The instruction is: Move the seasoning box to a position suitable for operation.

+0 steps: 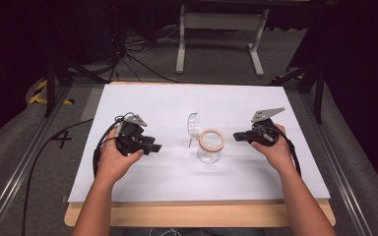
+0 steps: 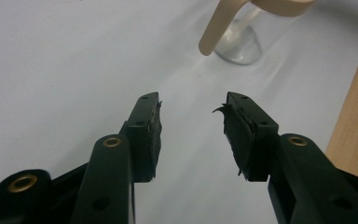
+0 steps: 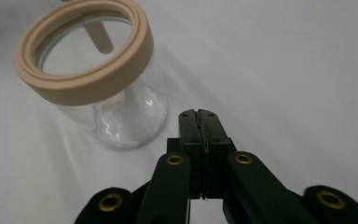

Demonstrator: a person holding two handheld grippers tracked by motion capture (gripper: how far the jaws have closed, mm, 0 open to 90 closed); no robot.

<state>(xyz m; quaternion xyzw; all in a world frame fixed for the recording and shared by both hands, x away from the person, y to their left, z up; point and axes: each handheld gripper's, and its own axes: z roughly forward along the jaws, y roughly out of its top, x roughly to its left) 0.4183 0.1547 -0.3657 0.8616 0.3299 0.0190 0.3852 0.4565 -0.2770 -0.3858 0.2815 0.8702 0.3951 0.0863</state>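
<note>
A clear glass jar with a beige ring at its mouth stands upright near the middle of the white table. Its clear hinged lid is swung up and open on the jar's far left side. My left gripper hovers left of the jar, jaws open and empty, pointing right toward it; the left gripper view shows the jar's base and a beige clasp arm ahead. My right gripper sits just right of the jar, jaws shut on nothing, close to the jar without touching.
The table's wooden front edge runs along the near side. Cables trail off the left of the table over the grey floor. A white metal stand is beyond the far edge. Open tabletop lies all around the jar.
</note>
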